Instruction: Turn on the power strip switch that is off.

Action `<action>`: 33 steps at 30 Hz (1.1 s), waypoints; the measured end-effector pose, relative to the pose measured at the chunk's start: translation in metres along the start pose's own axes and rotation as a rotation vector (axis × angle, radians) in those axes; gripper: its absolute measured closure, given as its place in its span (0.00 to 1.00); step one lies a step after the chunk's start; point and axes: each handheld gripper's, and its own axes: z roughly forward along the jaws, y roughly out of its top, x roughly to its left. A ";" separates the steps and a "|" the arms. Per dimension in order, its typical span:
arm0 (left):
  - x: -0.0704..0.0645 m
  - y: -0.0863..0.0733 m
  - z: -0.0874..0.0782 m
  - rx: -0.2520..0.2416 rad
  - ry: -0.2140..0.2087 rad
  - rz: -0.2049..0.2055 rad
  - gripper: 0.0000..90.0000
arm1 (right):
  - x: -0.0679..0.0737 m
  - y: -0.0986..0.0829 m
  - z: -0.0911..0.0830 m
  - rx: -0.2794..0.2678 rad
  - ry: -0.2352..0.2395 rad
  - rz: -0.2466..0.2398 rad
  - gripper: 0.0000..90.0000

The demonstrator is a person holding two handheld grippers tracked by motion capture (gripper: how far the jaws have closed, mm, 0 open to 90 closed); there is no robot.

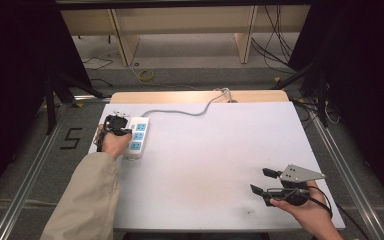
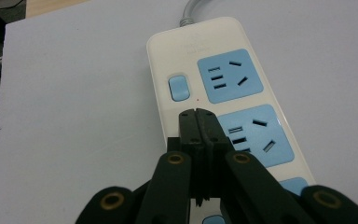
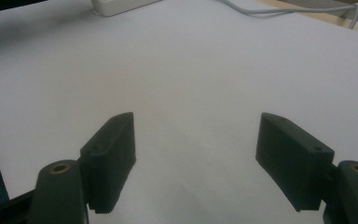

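White and pale blue, the power strip (image 1: 136,137) lies at the left edge of the desk (image 1: 220,150) in the high view, its long side running up and down the frame, with a grey cord (image 1: 180,111) curving from its upper end toward the desk's top edge. The left gripper (image 1: 115,122) sits at the strip's upper left, held by a hand in a beige sleeve (image 1: 87,195). In the left gripper view that gripper (image 2: 196,114) has its jaws pressed fully together with nothing between them, their tips over the strip (image 2: 214,93) just below its blue switch (image 2: 178,87) and beside the middle socket (image 2: 256,135). The right gripper (image 1: 260,180) rests at the lower right of the high view, well apart from the strip. In the right gripper view its jaws (image 3: 196,158) stand wide apart and hold nothing, bare desk showing between them.
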 end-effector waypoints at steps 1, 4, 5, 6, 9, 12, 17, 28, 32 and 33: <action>0.000 0.000 0.000 0.000 0.001 0.000 1.00 | 0.000 0.000 0.000 0.000 0.001 0.000 0.32; -0.001 0.000 0.000 0.004 0.007 0.004 1.00 | 0.000 0.000 0.000 -0.001 0.000 0.000 0.32; -0.002 0.001 0.001 0.008 0.010 0.004 1.00 | 0.000 0.000 0.000 -0.001 0.000 -0.001 0.32; -0.002 0.001 0.001 0.012 0.011 0.006 1.00 | 0.000 0.000 0.000 -0.001 0.000 -0.001 0.32; -0.001 0.002 0.001 0.017 0.010 0.004 1.00 | 0.000 0.000 0.000 -0.001 0.001 0.000 0.32; 0.000 0.002 0.001 0.017 0.002 -0.011 1.00 | 0.000 0.000 -0.001 -0.001 0.000 0.001 0.32; -0.001 0.004 0.002 0.033 0.008 -0.005 1.00 | 0.000 0.000 -0.001 0.000 0.001 0.000 0.32; -0.002 0.009 0.003 0.077 0.016 0.002 1.00 | 0.000 -0.001 -0.001 0.001 -0.001 0.003 0.32; -0.001 0.011 0.003 0.091 0.009 -0.004 1.00 | 0.000 -0.001 -0.001 0.000 0.000 0.001 0.32; -0.001 0.012 0.003 0.095 0.008 -0.001 1.00 | 0.000 -0.001 -0.001 0.000 0.000 0.001 0.32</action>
